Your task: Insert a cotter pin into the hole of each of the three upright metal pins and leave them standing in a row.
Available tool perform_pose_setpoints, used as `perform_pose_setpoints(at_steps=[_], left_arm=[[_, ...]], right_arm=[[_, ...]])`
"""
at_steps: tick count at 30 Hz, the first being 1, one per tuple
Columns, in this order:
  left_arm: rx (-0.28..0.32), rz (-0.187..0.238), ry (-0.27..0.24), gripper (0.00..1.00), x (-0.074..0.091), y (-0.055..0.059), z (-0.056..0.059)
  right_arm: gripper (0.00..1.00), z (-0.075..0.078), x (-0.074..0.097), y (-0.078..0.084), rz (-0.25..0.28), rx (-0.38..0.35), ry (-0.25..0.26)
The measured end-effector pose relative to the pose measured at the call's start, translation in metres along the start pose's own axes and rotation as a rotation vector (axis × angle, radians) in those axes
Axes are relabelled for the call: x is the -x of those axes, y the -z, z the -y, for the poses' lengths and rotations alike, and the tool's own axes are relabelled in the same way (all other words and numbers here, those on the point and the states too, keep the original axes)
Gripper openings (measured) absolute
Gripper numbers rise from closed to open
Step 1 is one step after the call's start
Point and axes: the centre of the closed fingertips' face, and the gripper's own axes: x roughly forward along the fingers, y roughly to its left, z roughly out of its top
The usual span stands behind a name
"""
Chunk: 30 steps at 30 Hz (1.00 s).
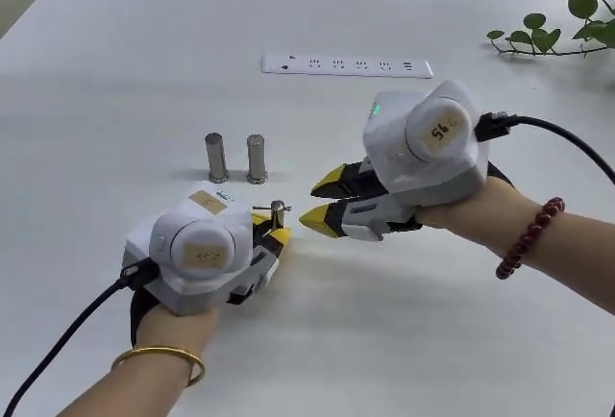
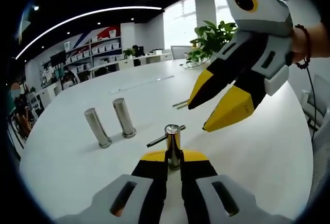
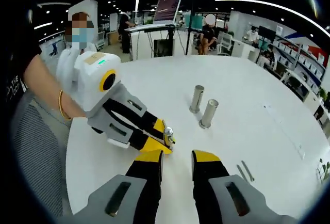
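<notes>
While the left gripper (image 2: 175, 164) pinches the lower end of one upright metal pin (image 2: 173, 139) between its closed jaws, a cotter pin (image 2: 158, 141) sticks crosswise through the hole near its top. The right gripper (image 1: 318, 204) hovers just beside it, jaws spread and empty. Two bare pins (image 1: 216, 156) stand side by side on the white table (image 1: 404, 340) close behind. Farther off lie two thin slivers (image 3: 245, 171), probably more cotter pins.

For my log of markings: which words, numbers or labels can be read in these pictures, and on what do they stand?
"56", as it seems, partly blurred: round sticker on the right gripper.
Stickers on the left gripper: too blurred to read.
Power strip markings: too small to read.
</notes>
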Motion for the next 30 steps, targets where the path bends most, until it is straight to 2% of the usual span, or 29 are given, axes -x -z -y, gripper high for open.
perform_pose_setpoints(at_steps=[10,15,24,30], left_arm=[[0.001,0.003,-0.009,0.05,0.0,-0.001,-0.004],[0.004,0.006,-0.018,0.05,0.001,-0.002,-0.009],[0.007,0.008,-0.032,0.05,0.005,-0.005,-0.027],[0.009,-0.006,-0.042,0.05,0.008,-0.001,-0.041]], right_arm=[[0.36,0.005,0.006,0.004,0.04,-0.134,0.04],[0.45,0.007,0.008,0.006,0.055,-0.167,0.055],[0.47,0.003,0.009,0.012,0.055,-0.208,0.054],[0.47,0.0,0.008,0.015,0.055,-0.225,0.05]])
